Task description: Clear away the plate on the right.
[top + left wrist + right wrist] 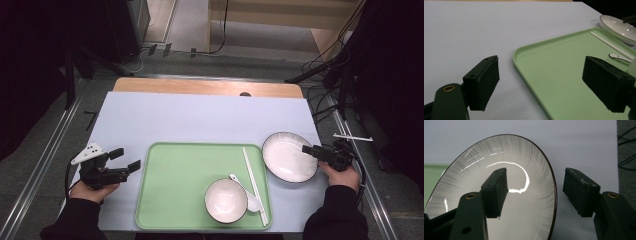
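A white plate with a dark rim [287, 157] lies on the table, just right of the green tray [175, 185]. My right gripper [309, 150] is at the plate's right edge, open. In the right gripper view the right gripper [536, 192] straddles the rim of the plate [474, 165]: one jaw over the inside, the other outside, neither pad touching. My left gripper [127, 159] is open and holds nothing, by the tray's left edge. In the left gripper view the left gripper [541, 85] points across the near corner of the tray [554, 62].
On the tray stand a white bowl [226, 200], a white spoon [245, 192] and white chopsticks [254, 182] along its right side. The left gripper view also shows the chopsticks [609, 45], spoon [620, 57] and plate [621, 30]. A pale sheet [200, 117] covers the table.
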